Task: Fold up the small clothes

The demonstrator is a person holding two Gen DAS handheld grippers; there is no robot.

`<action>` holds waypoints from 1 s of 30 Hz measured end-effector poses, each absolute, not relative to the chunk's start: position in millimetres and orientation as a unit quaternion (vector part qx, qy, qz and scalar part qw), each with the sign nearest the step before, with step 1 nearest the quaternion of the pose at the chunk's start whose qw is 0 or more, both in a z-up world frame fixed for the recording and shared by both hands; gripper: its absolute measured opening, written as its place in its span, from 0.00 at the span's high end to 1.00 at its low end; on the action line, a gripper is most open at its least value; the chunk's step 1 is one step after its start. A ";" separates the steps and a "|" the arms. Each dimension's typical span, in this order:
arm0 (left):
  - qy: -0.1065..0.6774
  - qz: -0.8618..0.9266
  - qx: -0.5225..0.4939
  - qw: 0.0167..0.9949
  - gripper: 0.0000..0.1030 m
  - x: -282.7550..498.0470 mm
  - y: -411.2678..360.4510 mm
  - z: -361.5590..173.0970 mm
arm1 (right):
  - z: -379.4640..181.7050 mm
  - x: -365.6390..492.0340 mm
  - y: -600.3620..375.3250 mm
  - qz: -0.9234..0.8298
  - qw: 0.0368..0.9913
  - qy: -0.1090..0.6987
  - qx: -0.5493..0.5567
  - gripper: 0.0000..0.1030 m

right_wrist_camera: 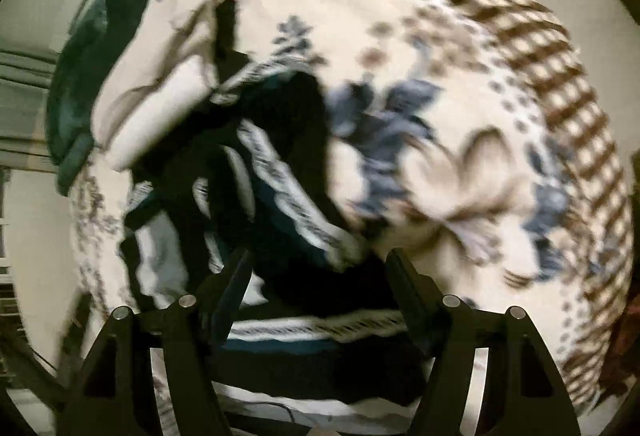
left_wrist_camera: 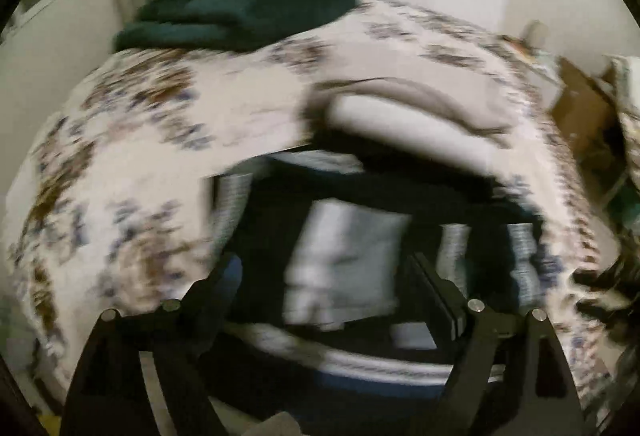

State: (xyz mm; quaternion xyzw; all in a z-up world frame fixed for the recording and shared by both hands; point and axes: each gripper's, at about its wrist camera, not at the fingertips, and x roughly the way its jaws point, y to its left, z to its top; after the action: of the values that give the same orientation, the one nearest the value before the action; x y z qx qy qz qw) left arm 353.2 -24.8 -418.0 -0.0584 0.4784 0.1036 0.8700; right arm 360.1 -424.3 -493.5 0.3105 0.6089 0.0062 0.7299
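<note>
A dark garment with white patterned stripes and a grey panel (left_wrist_camera: 344,260) lies crumpled on a floral bedspread (left_wrist_camera: 132,139). My left gripper (left_wrist_camera: 324,268) is open just above it, fingers wide on either side. In the right wrist view the same garment (right_wrist_camera: 260,175) lies bunched in front of my right gripper (right_wrist_camera: 318,264), which is open with its fingers straddling the dark cloth. A folded beige garment (left_wrist_camera: 404,115) lies just beyond the dark one, and it also shows in the right wrist view (right_wrist_camera: 156,107). Both views are motion-blurred.
A dark green folded cloth (left_wrist_camera: 248,3) sits at the far side of the bed, also at the left in the right wrist view (right_wrist_camera: 80,87). The bedspread (right_wrist_camera: 480,115) spreads wide to the right. Cardboard boxes (left_wrist_camera: 580,107) stand beside the bed.
</note>
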 end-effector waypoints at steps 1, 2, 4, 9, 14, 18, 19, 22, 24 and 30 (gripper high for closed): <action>0.483 0.118 -0.058 0.866 0.19 349.8 -12.2 -420.6 | -496.5 372.6 -414.9 0.021 0.727 0.610 0.314 0.29; 0.489 0.134 -0.057 0.860 0.19 346.2 3.1 -424.9 | -498.1 379.9 -408.4 0.026 0.726 0.611 0.314 0.29; 0.498 0.168 -0.050 0.849 0.19 341.1 29.5 -435.1 | -511.1 402.9 -387.9 0.046 0.721 0.620 0.304 0.29; 0.517 0.231 -0.058 0.822 0.19 339.8 78.2 -462.9 | -552.1 440.2 -342.4 0.080 0.699 0.650 0.287 0.29; 0.514 0.250 -0.071 0.818 0.19 359.5 96.4 -474.0 | -545.6 446.1 -318.3 0.062 0.732 0.639 0.229 0.95; 0.512 0.241 -0.079 0.820 0.19 385.8 99.4 -479.9 | -514.1 424.4 -360.6 -0.003 0.751 0.612 0.248 0.95; 0.513 0.236 -0.081 0.821 0.19 395.5 97.7 -483.6 | -512.0 418.9 -374.2 -0.024 0.749 0.613 0.249 0.95; 0.520 0.222 -0.083 0.821 0.19 419.4 94.2 -495.1 | -520.5 411.2 -400.1 -0.050 0.736 0.629 0.246 0.95; 0.527 0.211 -0.080 0.819 0.19 438.3 89.7 -504.4 | -536.3 409.5 -411.0 -0.055 0.714 0.651 0.253 0.95; 0.546 0.179 -0.046 0.817 0.19 467.9 74.9 -513.7 | -537.3 411.7 -416.1 -0.081 0.707 0.655 0.255 0.63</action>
State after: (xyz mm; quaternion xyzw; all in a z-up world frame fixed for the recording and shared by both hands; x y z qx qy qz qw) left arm 467.9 74.9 -513.7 -0.0461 0.5463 0.1787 0.8170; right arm 411.7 -416.1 -537.3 0.2548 0.6547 -0.0810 0.7070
